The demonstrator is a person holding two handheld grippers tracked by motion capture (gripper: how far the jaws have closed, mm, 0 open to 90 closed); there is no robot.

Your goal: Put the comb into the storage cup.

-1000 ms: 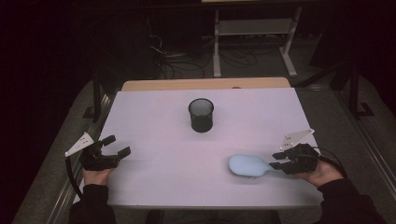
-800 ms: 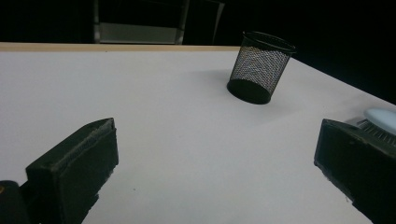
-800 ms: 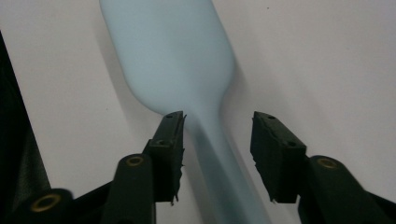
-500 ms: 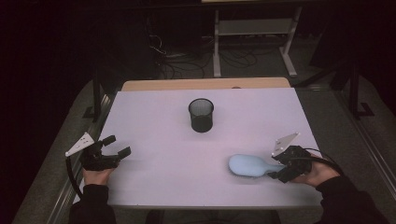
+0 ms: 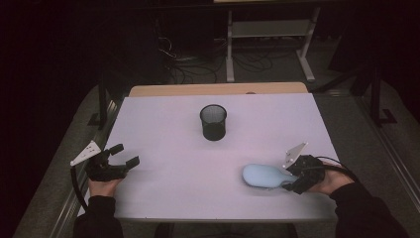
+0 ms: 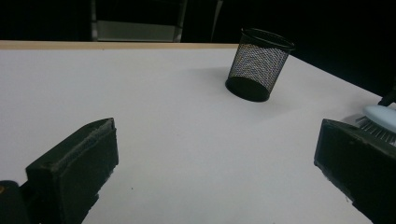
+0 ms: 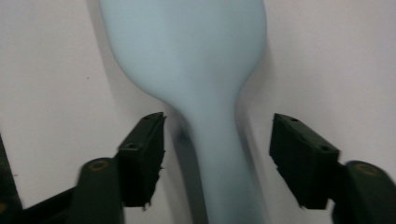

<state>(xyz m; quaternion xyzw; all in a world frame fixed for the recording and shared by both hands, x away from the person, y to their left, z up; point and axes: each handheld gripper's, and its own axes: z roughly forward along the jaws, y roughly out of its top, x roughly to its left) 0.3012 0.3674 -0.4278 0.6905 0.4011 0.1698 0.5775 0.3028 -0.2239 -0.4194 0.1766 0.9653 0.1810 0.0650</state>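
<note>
right gripper (image 7: 217,154): part-open, closing, astride hairbrush (image 7: 196,65) handle, seemingly untouched | left gripper (image 6: 210,186): wide, empty

On the table (image 5: 163,129) a mesh cup (image 5: 213,122) stands upright near the middle, toward the far edge. A hairbrush (image 5: 265,176) lies at the near right, apparently bristles down. The left tool (image 5: 126,159) rests at the near left, well apart; the right tool (image 5: 291,181) straddles the brush handle.
</note>
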